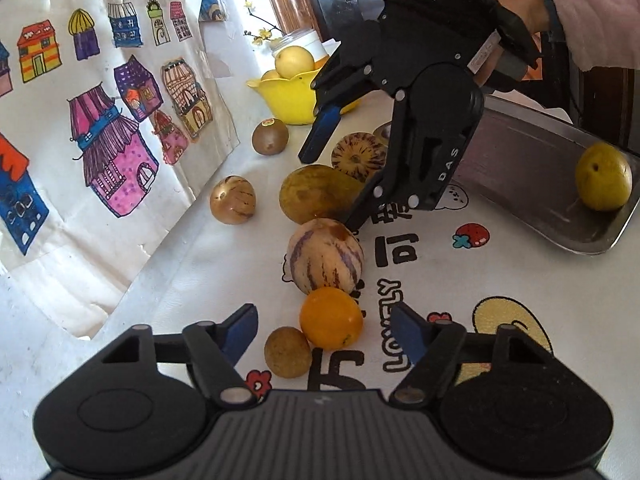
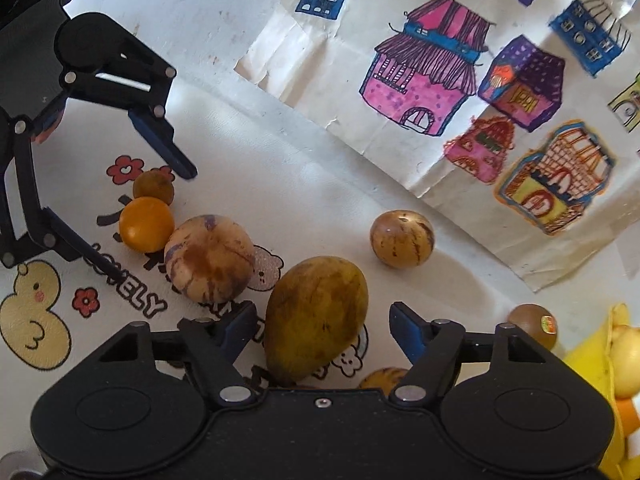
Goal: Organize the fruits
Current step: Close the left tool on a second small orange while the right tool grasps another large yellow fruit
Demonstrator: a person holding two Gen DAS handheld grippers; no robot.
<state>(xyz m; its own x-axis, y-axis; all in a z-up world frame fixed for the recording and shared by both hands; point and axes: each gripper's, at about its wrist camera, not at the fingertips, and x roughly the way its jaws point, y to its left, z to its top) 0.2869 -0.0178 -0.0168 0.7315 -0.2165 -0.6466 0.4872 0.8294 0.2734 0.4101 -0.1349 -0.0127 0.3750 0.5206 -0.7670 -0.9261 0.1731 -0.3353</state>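
Observation:
My left gripper (image 1: pixel 324 332) is open, with an orange (image 1: pixel 331 318) between its fingers and a small brown fruit (image 1: pixel 287 352) beside it. Beyond lie a striped melon (image 1: pixel 326 256) and a mango (image 1: pixel 316 192). My right gripper (image 2: pixel 323 326) is open around the mango (image 2: pixel 316 316); in the left wrist view the right gripper (image 1: pixel 332 180) straddles the mango from above. Another striped melon (image 1: pixel 358 156), a small striped fruit (image 1: pixel 233 199) and a kiwi (image 1: pixel 270 137) lie further off. A yellow fruit (image 1: pixel 603 176) lies in the metal tray (image 1: pixel 532 184).
A yellow bowl (image 1: pixel 290 96) holding pale fruit stands at the back. Children's house drawings (image 1: pixel 100 120) cover the table's left side. A person's sleeve and hand (image 1: pixel 580 12) hold the right gripper. The left gripper shows in the right wrist view (image 2: pixel 140 216), over the orange (image 2: pixel 146 224).

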